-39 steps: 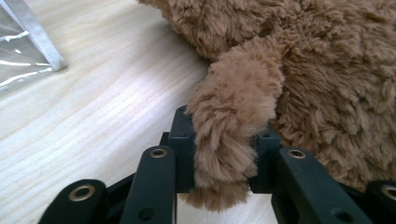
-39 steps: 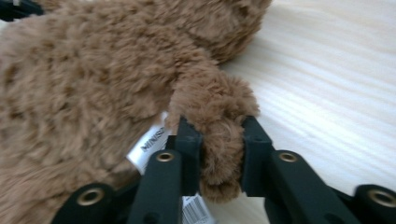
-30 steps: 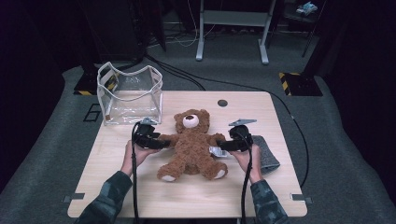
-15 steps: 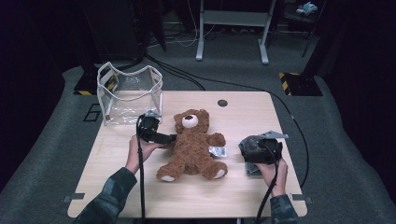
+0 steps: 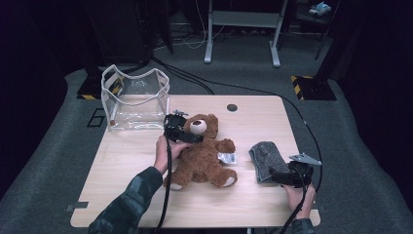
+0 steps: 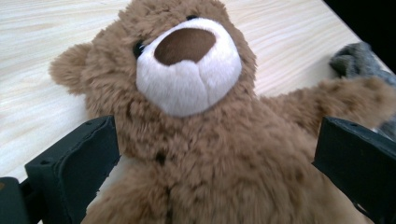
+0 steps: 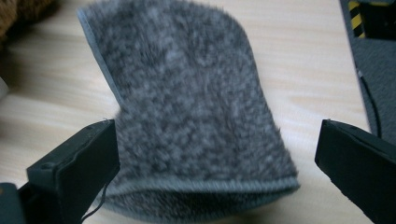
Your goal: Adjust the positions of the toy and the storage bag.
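A brown teddy bear [image 5: 202,156] with a cream muzzle, a speckled grey fleece pouch [image 5: 267,160], pale wood table [image 5: 136,161].

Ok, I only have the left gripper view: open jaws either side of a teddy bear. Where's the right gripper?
Observer: The right gripper is near the table's front right corner, at a grey fleece cloth. Its jaws have just been opening and stand wide, with the cloth between them but not pinched.
Operator: Anything behind the bear?
Observer: A clear plastic container stands at the back left of the table.
Operator: And how does the bear lie?
Observer: The teddy bear is on its back mid-table, with its feet towards the person.
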Available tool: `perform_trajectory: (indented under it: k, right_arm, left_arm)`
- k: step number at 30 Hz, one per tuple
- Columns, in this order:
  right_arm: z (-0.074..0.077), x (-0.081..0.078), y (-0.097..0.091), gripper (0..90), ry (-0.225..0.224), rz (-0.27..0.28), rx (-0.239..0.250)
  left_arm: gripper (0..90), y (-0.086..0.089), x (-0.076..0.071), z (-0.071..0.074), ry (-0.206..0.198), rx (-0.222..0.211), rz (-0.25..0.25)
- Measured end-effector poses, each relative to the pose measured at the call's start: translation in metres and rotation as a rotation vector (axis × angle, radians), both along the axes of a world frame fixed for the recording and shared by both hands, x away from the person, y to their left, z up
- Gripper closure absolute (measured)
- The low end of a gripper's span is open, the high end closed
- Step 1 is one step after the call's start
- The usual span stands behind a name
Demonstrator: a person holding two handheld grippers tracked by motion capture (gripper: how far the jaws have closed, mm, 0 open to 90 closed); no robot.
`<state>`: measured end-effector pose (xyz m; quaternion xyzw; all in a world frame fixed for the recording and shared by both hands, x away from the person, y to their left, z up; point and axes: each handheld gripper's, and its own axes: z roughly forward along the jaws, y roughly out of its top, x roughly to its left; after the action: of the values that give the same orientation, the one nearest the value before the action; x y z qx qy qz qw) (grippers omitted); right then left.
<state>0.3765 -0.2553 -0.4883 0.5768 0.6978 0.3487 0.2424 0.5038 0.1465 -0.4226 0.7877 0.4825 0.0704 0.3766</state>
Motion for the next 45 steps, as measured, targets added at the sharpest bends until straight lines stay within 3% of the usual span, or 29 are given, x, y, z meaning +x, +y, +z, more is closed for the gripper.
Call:
perform_trajectory:
  k: [4, 11, 14, 19, 22, 27, 33, 37, 45]
  right_arm:
    - [-0.013, -0.002, -0.004, 0.0, 0.014, -0.019, -0.001]
    - [-0.03, -0.004, -0.01, 0.0, 0.025, -0.045, 0.028]
    - [-0.035, -0.004, -0.011, 0.0, 0.024, -0.042, 0.039]
    - [-0.037, -0.006, -0.01, 0.0, 0.016, -0.041, 0.044]
    - [-0.038, -0.005, -0.01, 0.0, 0.009, -0.04, 0.035]
    - [-0.039, -0.004, -0.007, 0.0, 0.005, -0.027, -0.005]
    - [-0.039, -0.004, -0.007, 0.0, 0.012, -0.038, 0.002]
    - [-0.039, -0.004, -0.006, 0.0, 0.015, -0.04, 0.003]
    - [-0.04, -0.003, -0.006, 0.0, 0.025, -0.036, -0.001]
  left_arm:
    - [0.0, -0.009, 0.007, -0.006, 0.014, 0.003, 0.035]
    - [0.0, -0.017, 0.017, -0.024, 0.076, 0.01, 0.093]
    - [0.0, -0.019, 0.019, -0.027, 0.076, 0.016, 0.114]
    - [0.0, -0.025, 0.016, -0.033, 0.058, 0.072, 0.122]
    - [0.0, -0.027, 0.014, -0.039, 0.064, 0.055, 0.142]
    - [0.0, -0.03, 0.013, -0.044, 0.06, 0.068, 0.143]
    - [0.4, -0.033, 0.009, -0.055, 0.064, 0.056, 0.151]
    - [6.0, -0.034, 0.008, -0.059, 0.068, 0.039, 0.149]
    - [29.0, -0.031, 0.003, -0.062, 0.012, 0.025, 0.114]
